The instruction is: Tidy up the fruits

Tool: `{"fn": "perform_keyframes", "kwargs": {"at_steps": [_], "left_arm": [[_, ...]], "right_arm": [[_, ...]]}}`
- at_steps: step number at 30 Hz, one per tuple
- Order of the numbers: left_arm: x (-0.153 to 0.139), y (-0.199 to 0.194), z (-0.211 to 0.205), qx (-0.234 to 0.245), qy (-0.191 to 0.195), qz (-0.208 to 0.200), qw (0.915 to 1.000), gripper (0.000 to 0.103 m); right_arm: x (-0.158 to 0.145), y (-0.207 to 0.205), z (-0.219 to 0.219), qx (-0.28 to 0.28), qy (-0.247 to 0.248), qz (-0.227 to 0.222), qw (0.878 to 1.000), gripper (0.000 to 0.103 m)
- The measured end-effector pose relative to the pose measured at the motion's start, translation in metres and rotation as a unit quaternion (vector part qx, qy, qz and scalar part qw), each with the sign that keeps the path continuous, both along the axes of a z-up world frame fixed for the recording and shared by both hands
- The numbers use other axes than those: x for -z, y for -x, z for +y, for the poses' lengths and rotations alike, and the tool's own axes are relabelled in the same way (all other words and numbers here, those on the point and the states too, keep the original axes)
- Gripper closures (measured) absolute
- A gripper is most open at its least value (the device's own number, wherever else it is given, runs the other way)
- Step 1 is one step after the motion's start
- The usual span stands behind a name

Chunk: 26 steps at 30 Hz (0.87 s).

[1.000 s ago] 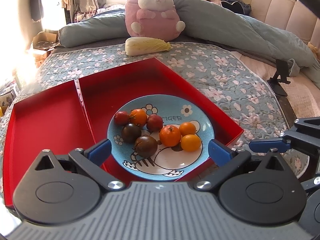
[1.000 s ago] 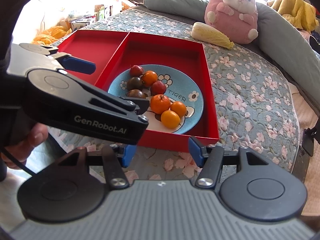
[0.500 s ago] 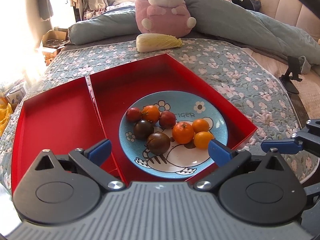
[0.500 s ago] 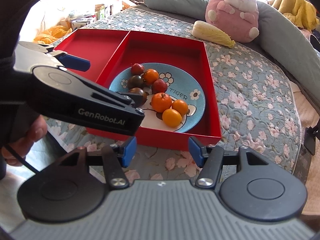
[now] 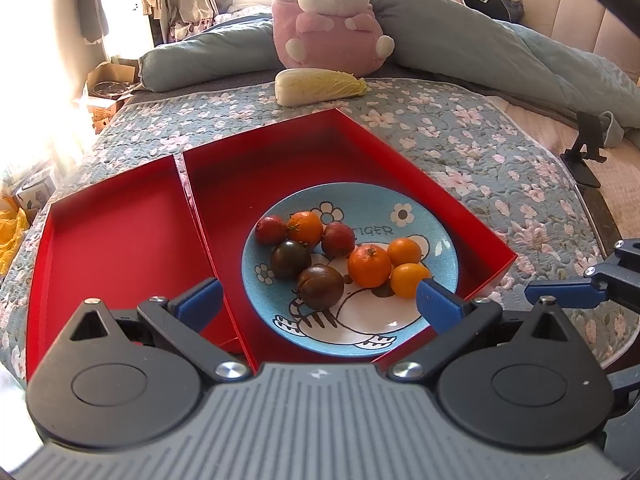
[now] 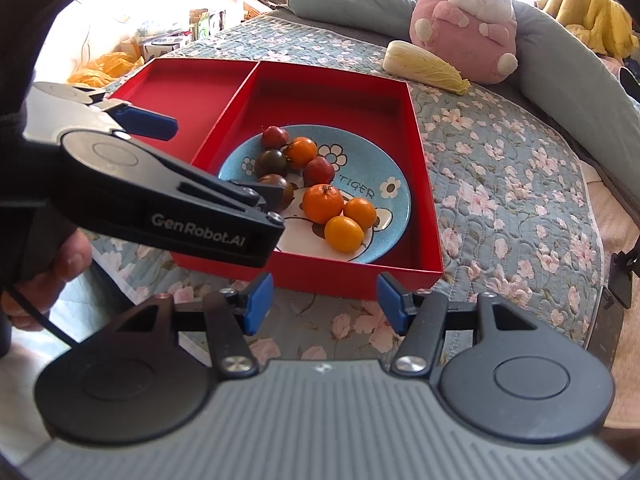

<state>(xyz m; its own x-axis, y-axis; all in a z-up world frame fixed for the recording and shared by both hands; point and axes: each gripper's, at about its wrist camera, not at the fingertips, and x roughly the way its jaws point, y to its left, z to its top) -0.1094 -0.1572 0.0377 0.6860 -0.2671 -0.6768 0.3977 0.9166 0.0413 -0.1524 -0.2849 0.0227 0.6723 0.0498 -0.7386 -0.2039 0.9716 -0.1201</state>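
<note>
Red tray [image 5: 120, 248] on the flowered bed [image 5: 460, 132]: left compartment bare, right compartment holding the blue plate [image 5: 424, 216] of eight fruits [image 5: 369, 265]. Left tongs [image 5: 318, 300] gape wide above the plate, empty; right tongs [image 6: 324, 300] stand apart, empty, before the tray's near wall. Cabbage [image 5: 320, 85] and plush toy [image 5: 328, 20] lie beyond.

Location: a home bedroom. A bed with floral quilted bedspread [image 5: 460, 136] carries a grey-blue rolled duvet [image 5: 480, 44] and a pink plush rabbit toy [image 5: 328, 20]. Cardboard boxes [image 5: 106, 92] stand beside it.
</note>
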Motion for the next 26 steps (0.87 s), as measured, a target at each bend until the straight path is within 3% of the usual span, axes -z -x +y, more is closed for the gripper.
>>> {"fn": "perform_keyframes", "kwargs": {"at_steps": [26], "left_arm": [[0.0009, 0.0039, 0.0001, -0.001, -0.002, -0.016, 0.9999, 0.000]], "right_arm": [[0.0012, -0.0032, -0.0023, 0.004, -0.005, -0.003, 1.000, 0.043]]}}
